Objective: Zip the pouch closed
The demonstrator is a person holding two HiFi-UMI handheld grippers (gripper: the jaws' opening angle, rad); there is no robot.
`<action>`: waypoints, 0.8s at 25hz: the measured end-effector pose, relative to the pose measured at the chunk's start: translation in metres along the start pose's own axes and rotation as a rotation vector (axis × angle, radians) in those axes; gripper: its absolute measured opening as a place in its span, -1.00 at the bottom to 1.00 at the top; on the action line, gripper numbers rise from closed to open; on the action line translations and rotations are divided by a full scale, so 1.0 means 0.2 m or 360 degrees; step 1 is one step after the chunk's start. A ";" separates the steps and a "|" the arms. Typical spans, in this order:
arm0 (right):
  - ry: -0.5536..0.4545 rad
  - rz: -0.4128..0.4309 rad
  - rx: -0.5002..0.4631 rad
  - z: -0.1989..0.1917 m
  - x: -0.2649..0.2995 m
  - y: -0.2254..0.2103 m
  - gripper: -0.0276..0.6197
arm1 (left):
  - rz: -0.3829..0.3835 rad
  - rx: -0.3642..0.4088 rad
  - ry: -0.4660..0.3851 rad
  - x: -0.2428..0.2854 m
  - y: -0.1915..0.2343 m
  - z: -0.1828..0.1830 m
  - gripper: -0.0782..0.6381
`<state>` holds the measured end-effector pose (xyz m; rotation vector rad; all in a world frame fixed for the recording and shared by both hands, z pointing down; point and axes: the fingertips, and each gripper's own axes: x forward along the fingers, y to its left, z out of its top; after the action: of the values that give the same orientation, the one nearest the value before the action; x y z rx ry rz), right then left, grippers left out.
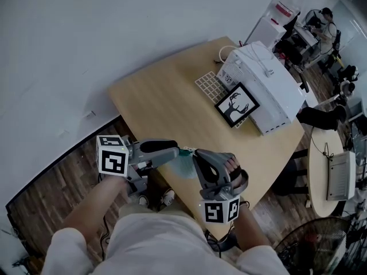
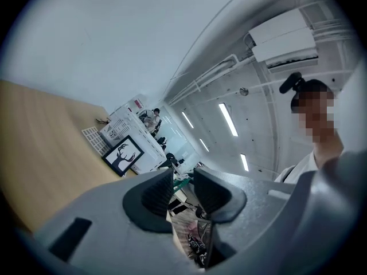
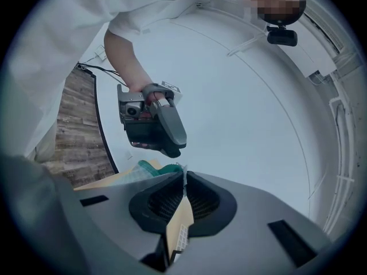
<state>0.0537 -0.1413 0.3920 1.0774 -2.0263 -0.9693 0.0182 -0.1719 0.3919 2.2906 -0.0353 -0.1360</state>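
i am holding the pouch [image 1: 184, 166] up between both grippers, just off the near edge of the wooden table [image 1: 166, 99]. my right gripper [image 1: 195, 155] is pinching the pouch's thin edge, its jaws all but together. my left gripper [image 1: 179, 152] is facing it tip to tip, its jaws narrow on the teal zipper end [image 2: 182, 183]. the two grey gripper bodies are covering most of the pouch in the head view. only a pale, see-through patch with a teal strip is showing between and under the tips. further back on the table, well apart from the grippers, a white box [image 1: 266, 87] is standing with a framed deer picture [image 1: 237, 105] propped against its side and a white grid mat [image 1: 209, 86] just beside it. a round side table [image 1: 321, 182] and a fan [image 1: 321, 245] are standing off to the right above the wood floor [image 1: 63, 176]. a person [image 1: 324, 17] is sitting in the far corner.
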 end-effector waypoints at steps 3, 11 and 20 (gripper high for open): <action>-0.0049 -0.0001 -0.0060 0.07 -0.03 0.00 -0.86 | -0.0094 -0.0149 0.0002 0.00 -0.02 -0.01 -0.39; -0.0095 0.0027 -0.0162 0.13 -0.04 0.04 -0.86 | -0.0277 -0.0323 0.0084 0.02 -0.07 -0.06 -0.37; -0.0046 0.0027 -0.0153 0.12 -0.01 0.07 -0.86 | -0.0189 -0.0338 0.0068 0.01 -0.03 -0.06 -0.61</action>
<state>0.0298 -0.1257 0.3909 0.9991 -1.9872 -1.0679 0.0215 -0.1589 0.3964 2.0822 0.1318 -0.1455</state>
